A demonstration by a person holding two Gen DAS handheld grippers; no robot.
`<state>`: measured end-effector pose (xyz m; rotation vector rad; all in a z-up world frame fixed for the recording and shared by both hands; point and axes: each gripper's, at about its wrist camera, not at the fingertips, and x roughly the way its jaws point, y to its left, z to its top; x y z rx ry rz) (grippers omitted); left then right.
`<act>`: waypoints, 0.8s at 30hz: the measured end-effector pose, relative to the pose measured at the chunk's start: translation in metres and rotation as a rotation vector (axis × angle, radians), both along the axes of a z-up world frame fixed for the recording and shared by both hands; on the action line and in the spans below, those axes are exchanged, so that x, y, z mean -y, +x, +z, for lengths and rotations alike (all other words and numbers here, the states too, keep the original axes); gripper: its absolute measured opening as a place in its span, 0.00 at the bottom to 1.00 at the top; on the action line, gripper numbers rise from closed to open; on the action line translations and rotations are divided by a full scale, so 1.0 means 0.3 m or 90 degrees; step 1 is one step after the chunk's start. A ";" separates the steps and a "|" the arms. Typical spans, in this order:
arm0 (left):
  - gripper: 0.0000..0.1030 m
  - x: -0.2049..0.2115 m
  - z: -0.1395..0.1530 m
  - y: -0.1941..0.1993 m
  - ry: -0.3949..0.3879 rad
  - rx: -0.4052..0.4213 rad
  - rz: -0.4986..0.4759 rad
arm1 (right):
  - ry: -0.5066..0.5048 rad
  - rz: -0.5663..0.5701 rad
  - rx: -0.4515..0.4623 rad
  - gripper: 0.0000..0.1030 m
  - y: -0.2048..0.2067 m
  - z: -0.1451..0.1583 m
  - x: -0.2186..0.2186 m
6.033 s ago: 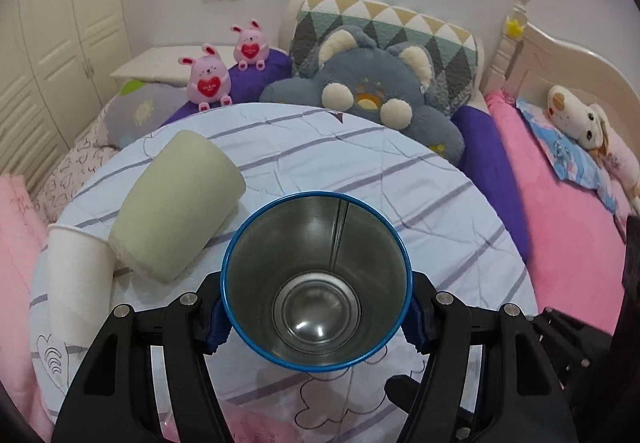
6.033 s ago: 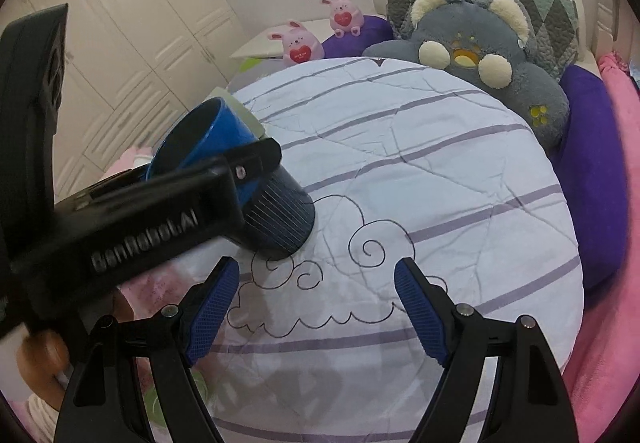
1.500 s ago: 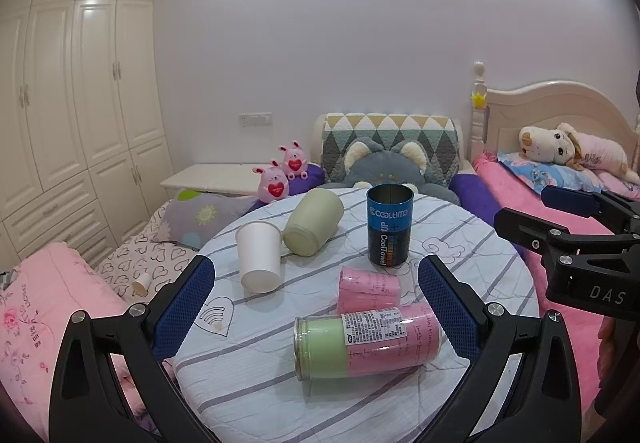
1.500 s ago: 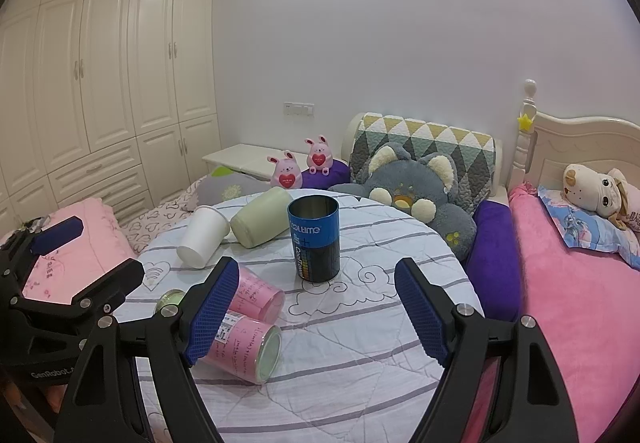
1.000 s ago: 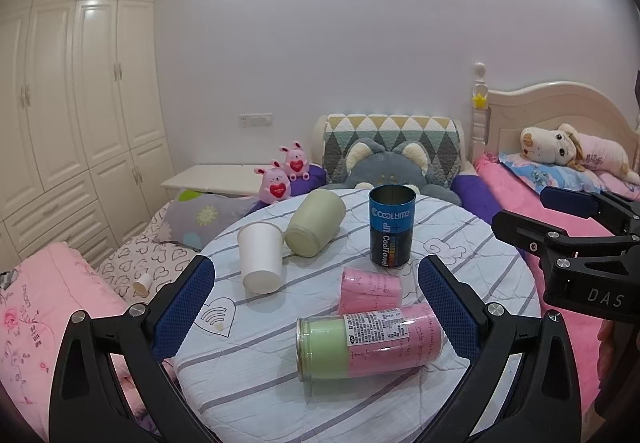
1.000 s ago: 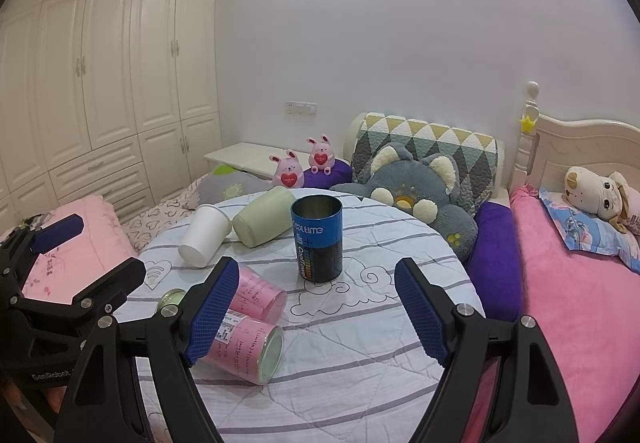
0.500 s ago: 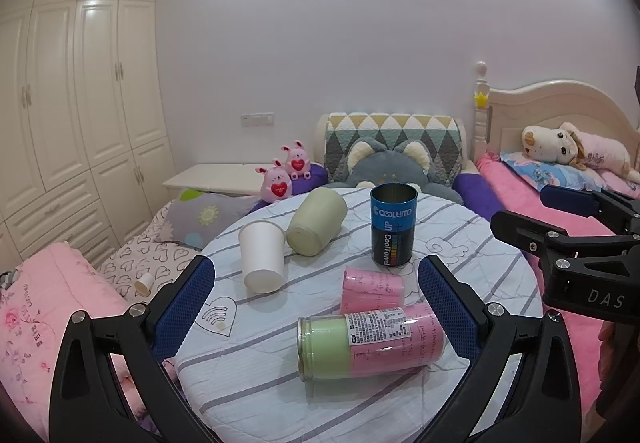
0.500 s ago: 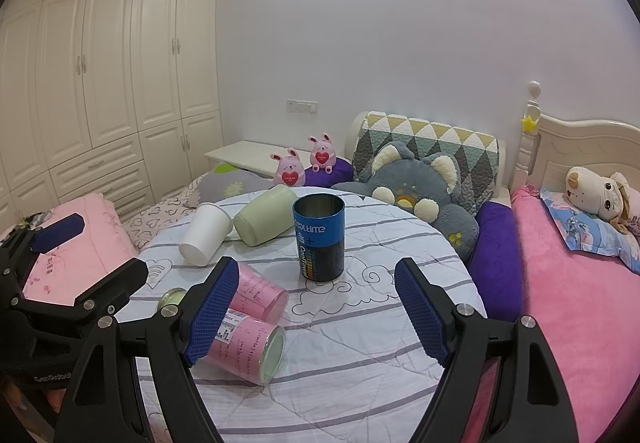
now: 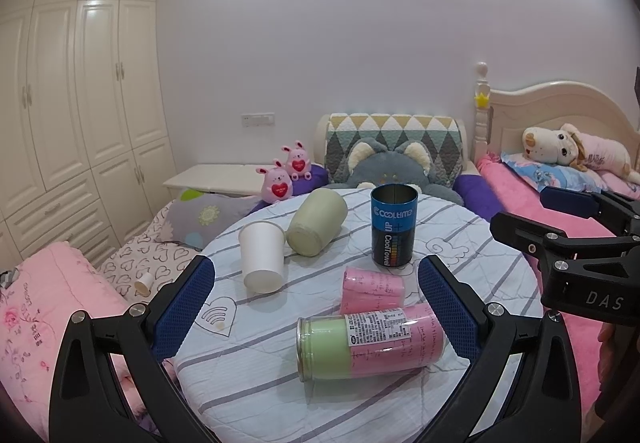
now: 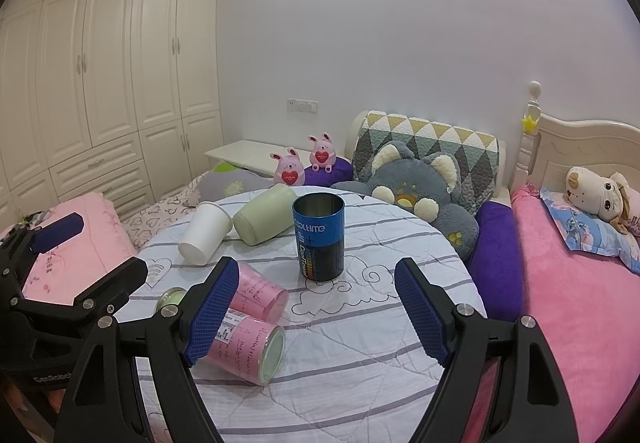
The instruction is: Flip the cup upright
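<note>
1. Standing upright near the middle of the round surface (image 9: 256,395) draped in a white quilted cloth with grey stripes: tall blue-and-black metal cup (image 9: 393,229), open mouth up, apparently already righted.
2. Lying on their sides around it, likely waiting their turn: pale green ceramic cup (image 9: 316,221) with its base toward the cameras, white paper cup (image 9: 262,257) touching that green cup, small pink plastic cup (image 9: 372,289), and clear jar with green and pink contents and a printed label (image 9: 370,343) nearest the camera.
3. Hovering back from the surface: left gripper (image 9: 316,319), blue-padded fingers spread wide and gripping nothing, framing the pink cup and the jar, probably sizing up the next pick.
4. Hanging likewise on the other side: right gripper (image 10: 316,317), fingers wide apart and empty, the blue cup showing between them farther off.
5. Keeping both grippers clear of the upright cup, sensibly, since a tall cup on soft quilting looks easy to topple.
6. Crowding behind the surface: grey plush cat (image 10: 416,187) against a triangle-patterned cushion (image 10: 428,141), two pink bunny toys (image 9: 286,179), a cream-framed bed with pink bedding (image 9: 532,203), white panelled wardrobes (image 9: 80,103) on the left.
</note>
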<state>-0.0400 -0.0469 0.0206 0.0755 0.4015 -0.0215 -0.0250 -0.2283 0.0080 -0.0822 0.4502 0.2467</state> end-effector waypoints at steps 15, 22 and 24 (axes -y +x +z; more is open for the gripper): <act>1.00 0.001 -0.003 -0.006 0.000 0.010 -0.001 | -0.001 -0.001 -0.002 0.79 0.001 0.000 0.002; 1.00 0.009 -0.004 -0.003 0.003 0.009 -0.001 | -0.002 0.000 -0.004 0.79 0.003 -0.002 0.001; 1.00 0.010 -0.005 -0.001 0.003 0.009 0.000 | -0.003 0.000 -0.005 0.79 0.004 -0.003 0.002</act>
